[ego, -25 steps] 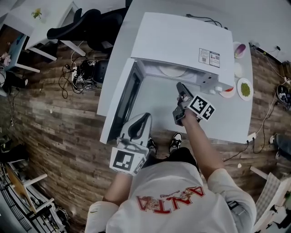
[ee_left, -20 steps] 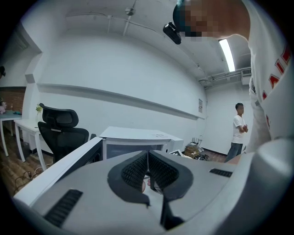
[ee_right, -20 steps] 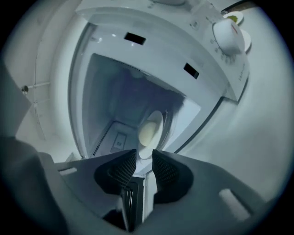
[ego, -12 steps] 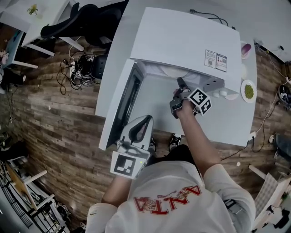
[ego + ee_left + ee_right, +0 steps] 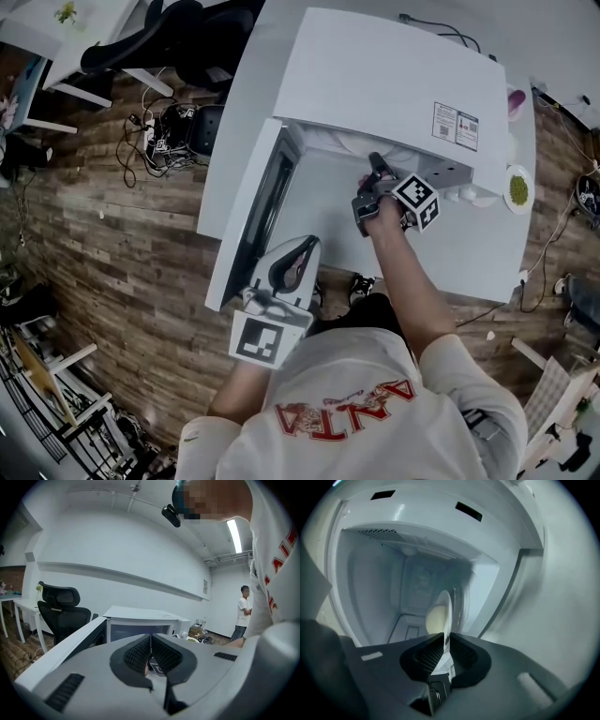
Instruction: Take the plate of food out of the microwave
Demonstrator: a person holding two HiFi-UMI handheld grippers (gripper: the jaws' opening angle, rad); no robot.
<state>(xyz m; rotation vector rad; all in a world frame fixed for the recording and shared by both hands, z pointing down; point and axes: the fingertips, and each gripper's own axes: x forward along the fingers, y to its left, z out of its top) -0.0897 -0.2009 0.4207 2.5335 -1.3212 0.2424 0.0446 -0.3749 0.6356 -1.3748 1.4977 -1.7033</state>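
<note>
Right gripper [image 5: 375, 161] is in the mouth of the microwave [image 5: 384, 75]. Its jaws have just been closing and are now nearly together on the near rim of the plate [image 5: 446, 613]. Both pads look seated on it, one per face.

The plate is inside the cavity, with the food [image 5: 435, 618], a pale mound, sitting on it just past your jaws.

In the right gripper view the plate reads edge-on and upright. I take that to mean your gripper is turned on its side, so one jaw is over the rim and one under. That's the right hold for a flat plate: a bite on the bare rim, clear of the food.

The door [image 5: 246, 225] is swung fully out to your left, so the way out looks clear.

Left gripper [image 5: 305, 246] has its jaws pressed together on nothing. It's parked by the outer end of the door (whether it touches the door I can't tell). My guess is it's there to stay out of the way, or to stop the door swinging back.

Pose:
- **Right arm:** stretched forward, forearm over the table [image 5: 469, 253]. The marker cube is just outside the opening and only the jaws are under the top shell.
- **Left arm:** bent and tucked close to your body, gripper aimed toward the microwave.

Judgement on the pull: the rim bite is shallow, so keep the plate level or the food slides.
</note>
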